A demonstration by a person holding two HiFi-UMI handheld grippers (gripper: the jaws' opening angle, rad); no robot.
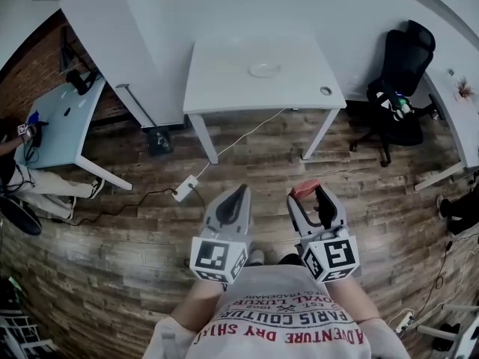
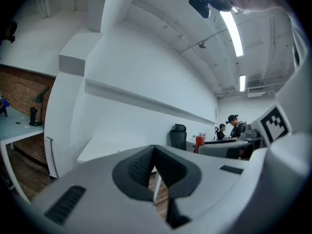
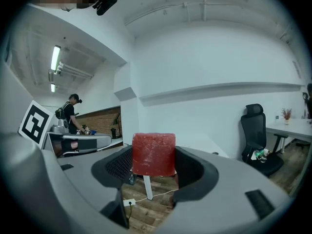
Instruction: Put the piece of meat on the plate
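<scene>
The white bench (image 1: 224, 73) stands well ahead across the wooden floor (image 1: 247, 163), and the plate (image 1: 264, 69) on it looks bare. The right claw (image 1: 308, 193) grips the red piece of meat (image 3: 153, 154), and the left claw (image 1: 238, 194) is pinched together, empty. The pickup seems done. Reaching the bench and setting the meat on the plate remain.

Left gripper (image 1: 241, 195): was held out in front of the body, pointing level, with its jaws pressed together and nothing between them.
Right gripper (image 1: 309, 195): was held beside the left one, a little apart from it and tipped slightly downward. Its jaws stood wide, clamped on a red piece of meat (image 3: 153, 154).
Marker cubes (image 1: 217, 256): one sat at the rear of each gripper, close to the chest.
Left forearm (image 1: 196, 305): was bare and angled inward toward its gripper.
Right forearm (image 1: 353, 299): was bare and angled inward likewise.
</scene>
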